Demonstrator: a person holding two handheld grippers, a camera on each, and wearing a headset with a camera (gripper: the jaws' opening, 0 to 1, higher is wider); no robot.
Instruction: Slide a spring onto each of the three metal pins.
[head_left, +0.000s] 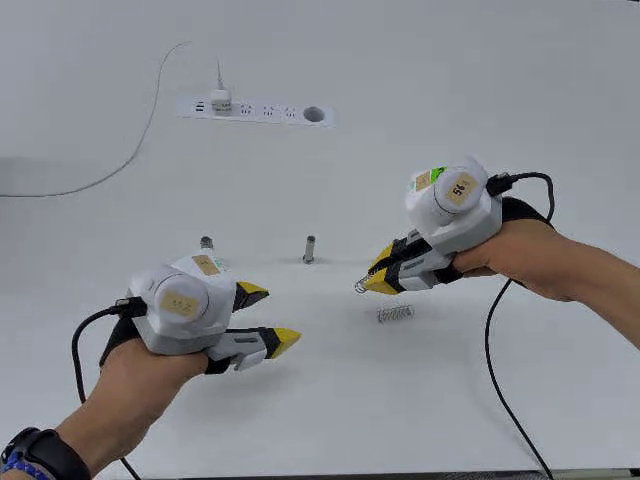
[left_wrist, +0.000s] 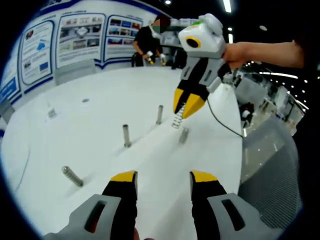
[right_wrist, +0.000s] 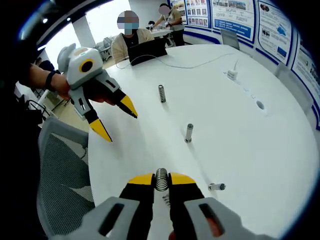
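My right gripper (head_left: 374, 284) (right_wrist: 160, 178) is shut on a small spring (head_left: 360, 286) (right_wrist: 160, 179) (left_wrist: 177, 118), held above the white table. A second spring (head_left: 395, 313) (left_wrist: 184, 135) lies loose on the table just below it. Three upright metal pins stand in a row. The left pin (head_left: 206, 242) (left_wrist: 72, 176) (right_wrist: 161, 93) carries a spring. The middle pin (head_left: 309, 248) (left_wrist: 126, 135) (right_wrist: 189, 132) is bare, and so is the pin nearest the right gripper (left_wrist: 160, 114) (right_wrist: 216, 187). My left gripper (head_left: 268, 315) (left_wrist: 162, 176) (right_wrist: 119, 123) hovers open with nothing in it, near the left pin.
A white power strip (head_left: 255, 110) with a plugged charger and a cable lies at the back of the table (head_left: 330, 400). A grey mesh chair (right_wrist: 65, 175) stands by the table's edge. People sit at the far side (right_wrist: 137, 42).
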